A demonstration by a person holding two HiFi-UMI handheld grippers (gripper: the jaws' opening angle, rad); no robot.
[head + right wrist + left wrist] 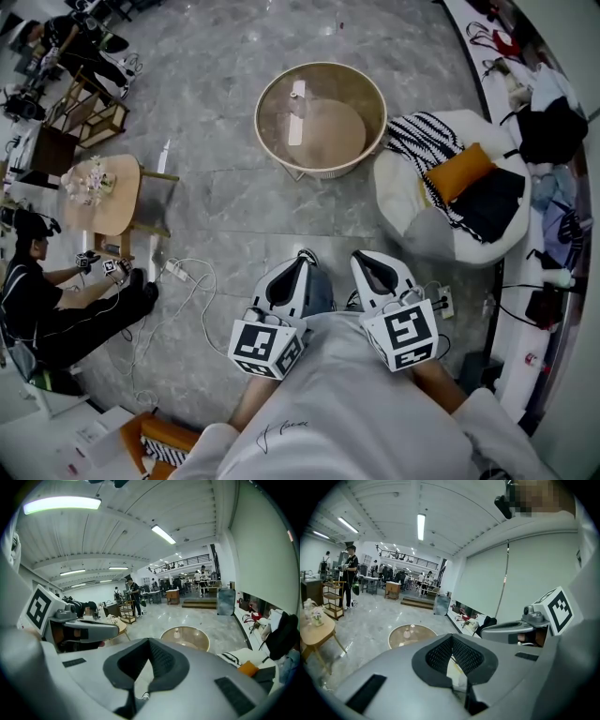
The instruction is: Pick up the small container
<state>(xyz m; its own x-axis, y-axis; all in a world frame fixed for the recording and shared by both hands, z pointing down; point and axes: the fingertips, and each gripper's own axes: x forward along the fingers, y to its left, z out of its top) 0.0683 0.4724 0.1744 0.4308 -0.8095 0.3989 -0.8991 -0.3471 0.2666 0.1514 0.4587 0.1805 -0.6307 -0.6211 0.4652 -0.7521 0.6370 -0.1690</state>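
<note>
A round glass-topped table (322,119) stands on the marble floor ahead of me. On it is a small pale container (298,90), also seen in the right gripper view as a little bottle (176,633) and in the left gripper view (408,631). My left gripper (306,256) and right gripper (362,256) are held side by side in front of my body, well short of the table. Each has its jaws together with nothing between them (452,637) (150,641). Each gripper shows in the other's view: the right gripper (511,630) and the left gripper (79,625).
A white beanbag chair (412,202) with a striped blanket and an orange cushion (459,171) sits right of the table. At the left are a small wooden table (98,192), a person sitting on the floor (37,300), and a power strip with cables (173,272).
</note>
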